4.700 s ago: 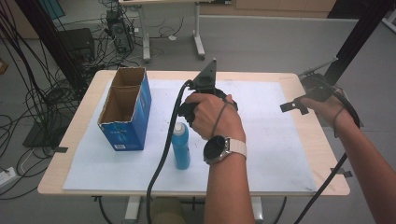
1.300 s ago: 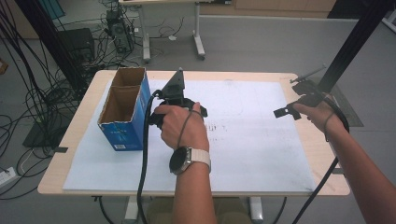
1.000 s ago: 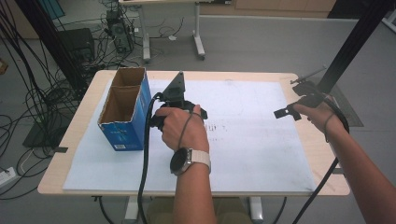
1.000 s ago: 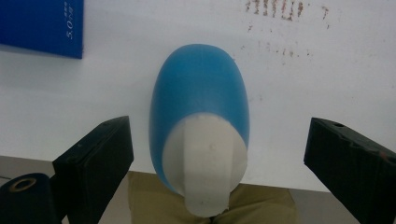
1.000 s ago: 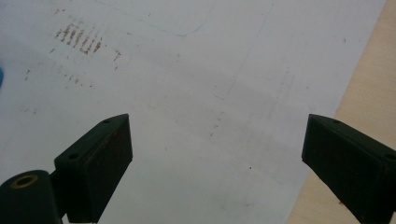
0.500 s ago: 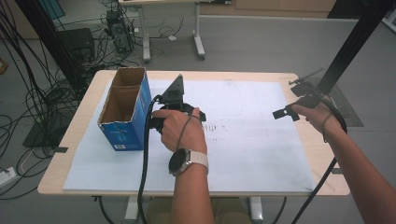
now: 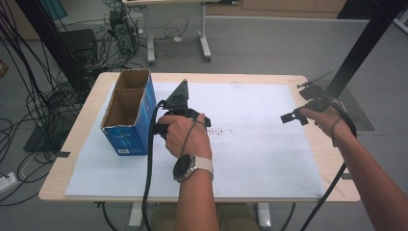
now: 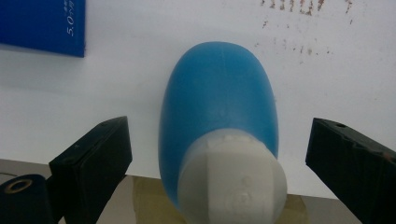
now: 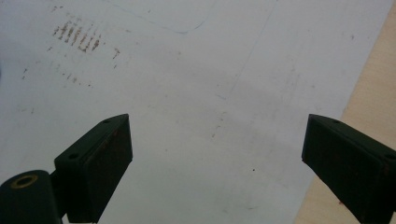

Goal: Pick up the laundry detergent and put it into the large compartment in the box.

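Note:
A blue bottle point(image 8: 219, 102) with a white cap point(image 8: 233, 182) is seen from above in the left gripper view, between the jaws of my left gripper point(image 8: 219, 140). Those jaws stand wide apart with a gap on each side of the bottle, so the gripper is open. In the high view my left gripper point(image 7: 179, 111) sits just right of the open blue cardboard box point(image 7: 127, 113), and the hand hides the bottle. My right gripper point(image 7: 293, 117) hovers open over the right side of the white sheet point(image 7: 260, 144), nothing between its jaws point(image 9: 217, 144).
The blue box's side point(image 8: 42, 23) lies close to the bottle's left. The wooden table point(image 7: 298, 79) shows around the sheet; its edge point(image 9: 369, 93) is right of my right gripper. Cables and a dark post point(image 7: 358, 53) surround the table.
Since 4.7 s ago my left hand and gripper have moved left toward the box, and the bottle now sits hidden under the hand. Over the last second both hands barely moved.

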`<state>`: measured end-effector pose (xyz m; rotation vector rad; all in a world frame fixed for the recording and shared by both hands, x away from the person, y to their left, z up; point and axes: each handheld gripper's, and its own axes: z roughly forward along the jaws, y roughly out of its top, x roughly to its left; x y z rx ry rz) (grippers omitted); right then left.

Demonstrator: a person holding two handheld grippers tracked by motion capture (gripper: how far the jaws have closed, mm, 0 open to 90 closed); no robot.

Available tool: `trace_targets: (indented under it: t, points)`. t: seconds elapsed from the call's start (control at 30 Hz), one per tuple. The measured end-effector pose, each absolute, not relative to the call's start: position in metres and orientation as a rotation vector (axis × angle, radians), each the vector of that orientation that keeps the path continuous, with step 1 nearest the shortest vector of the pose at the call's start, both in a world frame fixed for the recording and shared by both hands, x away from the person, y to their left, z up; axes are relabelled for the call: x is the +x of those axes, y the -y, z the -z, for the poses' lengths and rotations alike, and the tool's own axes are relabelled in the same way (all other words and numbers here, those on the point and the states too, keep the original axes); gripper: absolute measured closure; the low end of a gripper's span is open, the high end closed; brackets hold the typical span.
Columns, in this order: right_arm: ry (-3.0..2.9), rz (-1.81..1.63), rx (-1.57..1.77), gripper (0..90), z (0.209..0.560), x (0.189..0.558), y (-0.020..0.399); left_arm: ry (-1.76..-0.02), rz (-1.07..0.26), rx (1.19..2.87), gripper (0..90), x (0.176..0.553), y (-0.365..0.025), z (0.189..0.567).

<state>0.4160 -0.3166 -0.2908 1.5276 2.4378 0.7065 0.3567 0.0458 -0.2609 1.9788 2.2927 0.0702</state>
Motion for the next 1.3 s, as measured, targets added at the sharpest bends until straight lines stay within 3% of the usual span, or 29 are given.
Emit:
trace_targets:
  t: [1.3]
  points:
    - [-2.438,-0.707,1.519,8.5,0.2886,0.4141,0.3161,-2.296,-0.05,1.967,8.2,0.3545,-0.0488,0.26]
